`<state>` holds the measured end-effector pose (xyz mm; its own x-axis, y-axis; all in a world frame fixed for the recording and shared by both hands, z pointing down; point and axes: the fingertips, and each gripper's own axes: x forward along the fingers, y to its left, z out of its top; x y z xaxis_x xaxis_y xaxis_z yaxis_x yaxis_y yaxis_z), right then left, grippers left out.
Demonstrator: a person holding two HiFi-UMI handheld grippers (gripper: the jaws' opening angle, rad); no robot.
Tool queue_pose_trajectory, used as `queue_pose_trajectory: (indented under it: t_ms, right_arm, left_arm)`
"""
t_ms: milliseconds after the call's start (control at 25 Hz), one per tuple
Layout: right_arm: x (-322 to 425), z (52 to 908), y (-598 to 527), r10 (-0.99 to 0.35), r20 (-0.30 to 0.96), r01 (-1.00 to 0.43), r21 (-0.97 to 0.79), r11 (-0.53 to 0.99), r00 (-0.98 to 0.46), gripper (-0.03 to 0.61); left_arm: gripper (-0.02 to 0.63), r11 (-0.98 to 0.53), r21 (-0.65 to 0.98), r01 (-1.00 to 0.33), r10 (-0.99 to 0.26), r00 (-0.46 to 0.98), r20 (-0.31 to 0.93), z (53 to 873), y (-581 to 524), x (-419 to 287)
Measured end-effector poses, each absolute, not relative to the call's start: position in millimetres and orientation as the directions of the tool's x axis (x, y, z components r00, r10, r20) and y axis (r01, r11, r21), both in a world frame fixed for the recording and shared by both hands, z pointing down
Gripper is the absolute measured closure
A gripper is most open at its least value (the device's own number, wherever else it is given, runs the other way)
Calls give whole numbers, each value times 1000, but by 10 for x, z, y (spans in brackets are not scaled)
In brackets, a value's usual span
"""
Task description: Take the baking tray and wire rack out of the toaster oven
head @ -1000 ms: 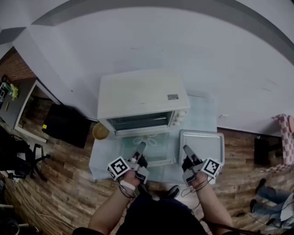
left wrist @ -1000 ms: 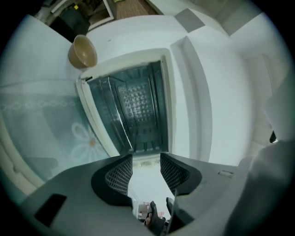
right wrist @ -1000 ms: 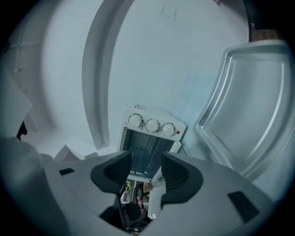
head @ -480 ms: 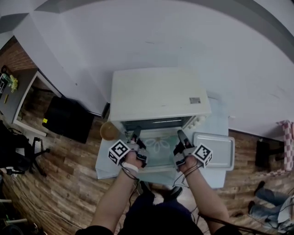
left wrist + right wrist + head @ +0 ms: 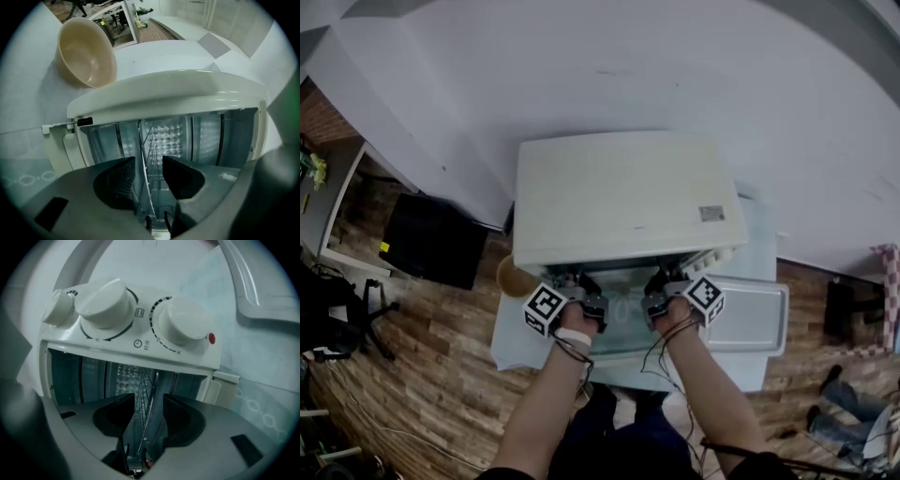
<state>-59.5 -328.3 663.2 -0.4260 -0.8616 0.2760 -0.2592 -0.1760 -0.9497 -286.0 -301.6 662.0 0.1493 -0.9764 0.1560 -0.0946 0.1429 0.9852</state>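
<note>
We bring both grippers to the open front of the toaster oven (image 5: 623, 192).
Our left gripper (image 5: 147, 178) and right gripper (image 5: 149, 416) each stand with jaws partly apart, astride the near edge of the wire rack (image 5: 146, 150) inside the oven, with the pads clear of it. The baking tray (image 5: 759, 319) lies on the table (image 5: 516, 347) just right of the oven, and a bowl (image 5: 86, 51) sits at the oven's left.

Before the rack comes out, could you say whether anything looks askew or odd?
Nothing stands out: the wire rack sits in the toaster oven, its edge inside the open left gripper and right gripper; the baking tray lies flat alongside.
</note>
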Motion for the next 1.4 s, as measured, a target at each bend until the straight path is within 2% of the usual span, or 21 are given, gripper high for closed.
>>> queue_pose_trajectory:
  t_ms: [120, 240, 280, 360, 1400]
  right_arm:
    - [-673, 6685, -3368, -864, 277, -260, -949, -178, -421, 398]
    - [-674, 6686, -3418, -875, 271, -281, -946, -164, -401, 534]
    - [-663, 6687, -3428, -880, 265, -279, -947, -160, -395, 535]
    - [-654, 6699, -3426, -884, 256, -271, -950, -155, -391, 540]
    - [-489, 6655, -2554, -846, 268, -234, -956, -175, -461, 540]
  left_arm:
    - [450, 139, 986, -96, -978, 143, 151, 6639, -3100, -2856]
    - [537, 151, 981, -123, -975, 148, 168, 6666, -3153, -2865]
    - [571, 155, 979, -130, -974, 148, 174, 6673, -3160, -2873]
    - [586, 157, 978, -139, -972, 152, 178, 6678, -3159, -2878]
    - [591, 183, 973, -142, -969, 139, 203, 6645, -2251, -2696]
